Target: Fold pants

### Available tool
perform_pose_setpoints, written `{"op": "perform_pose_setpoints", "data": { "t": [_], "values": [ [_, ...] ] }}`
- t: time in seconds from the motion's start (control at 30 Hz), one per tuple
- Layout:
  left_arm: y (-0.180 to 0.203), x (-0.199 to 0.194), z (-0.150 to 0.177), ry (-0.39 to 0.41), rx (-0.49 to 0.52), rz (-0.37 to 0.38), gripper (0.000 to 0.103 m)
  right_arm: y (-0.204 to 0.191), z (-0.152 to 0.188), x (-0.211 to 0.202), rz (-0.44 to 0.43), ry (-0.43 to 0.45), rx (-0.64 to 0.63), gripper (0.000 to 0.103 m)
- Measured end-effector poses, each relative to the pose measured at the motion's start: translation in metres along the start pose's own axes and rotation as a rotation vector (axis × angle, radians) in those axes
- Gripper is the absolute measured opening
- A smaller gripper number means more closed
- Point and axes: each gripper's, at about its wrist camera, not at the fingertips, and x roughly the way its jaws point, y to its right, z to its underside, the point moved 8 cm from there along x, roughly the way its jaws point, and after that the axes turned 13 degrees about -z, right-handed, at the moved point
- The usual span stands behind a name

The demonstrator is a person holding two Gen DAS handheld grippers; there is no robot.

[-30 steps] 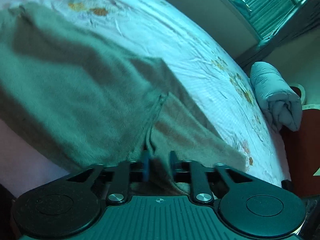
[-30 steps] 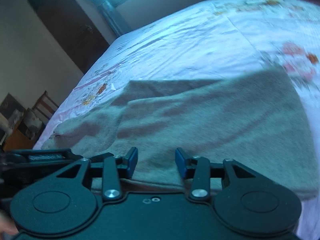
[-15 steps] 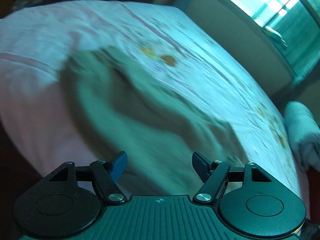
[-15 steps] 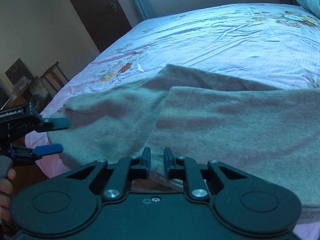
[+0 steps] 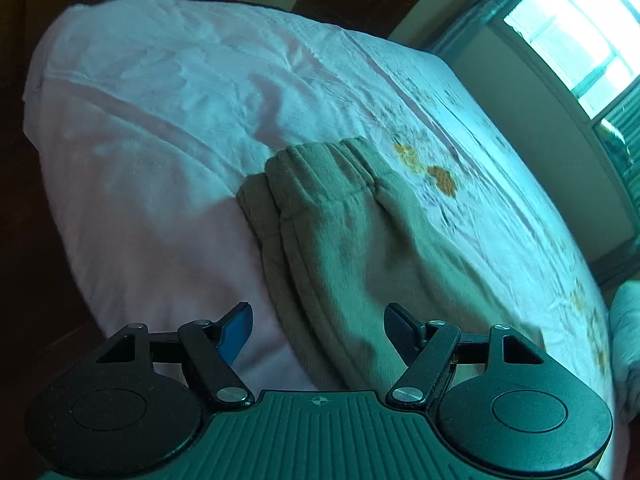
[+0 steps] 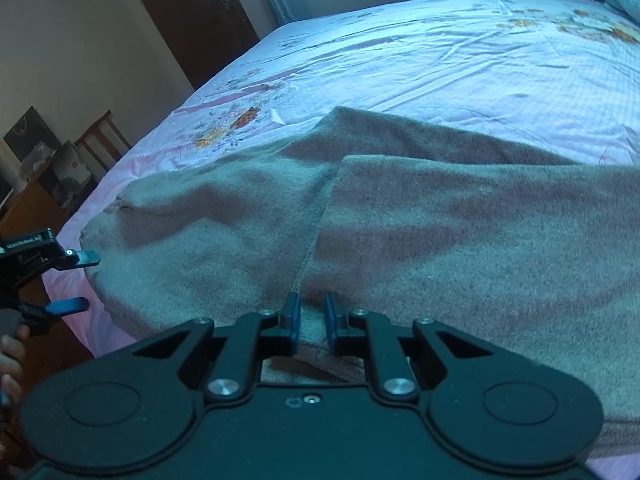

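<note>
Left wrist view shows the gathered waistband [image 5: 320, 168] of the grey pants [image 5: 360, 264], which lie along the near edge of the bed [image 5: 168, 92]; the left gripper [image 5: 318, 330] hangs released, fingers wide apart over the fabric's near left edge. Right wrist view shows instead the seam where a folded layer overlaps, and the right gripper [image 6: 312, 316] clenched on the pants at the near edge. Only this view catches the left gripper from outside, spread at the far left, with a hand [image 6: 12, 356] below it.
</note>
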Motion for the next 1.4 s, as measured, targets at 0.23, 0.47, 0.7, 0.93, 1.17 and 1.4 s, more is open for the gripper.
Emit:
{"op": "perform_pose_setpoints", "data": {
  "t": [0.23,0.47,0.7,0.93,1.17,1.4],
  "values": [
    [-0.003,0.03,-0.017,-0.004,-0.055,0.014,0.072,0.0,0.0,0.0,0.005,0.003,0.003,0.006],
    [-0.003,0.04,-0.025,0.024,-0.116,0.058,0.049,0.0,0.0,0.001,0.013,-0.001,0.0,0.006],
    [-0.002,0.031,-0.023,0.055,-0.141,0.074,0.034,-0.001,0.0,0.002,0.015,-0.001,0.0,0.006],
    [0.01,0.014,-0.029,0.106,-0.091,0.096,0.031,-0.002,0.0,0.003,0.031,-0.009,-0.014,0.006],
    [0.037,-0.023,-0.035,0.198,0.007,0.16,0.03,-0.008,0.0,0.005,0.069,-0.025,-0.068,0.006],
    [0.096,-0.069,-0.027,0.273,0.184,0.294,0.03,-0.011,0.001,0.006,0.092,-0.036,-0.109,0.006]
  ]
}}
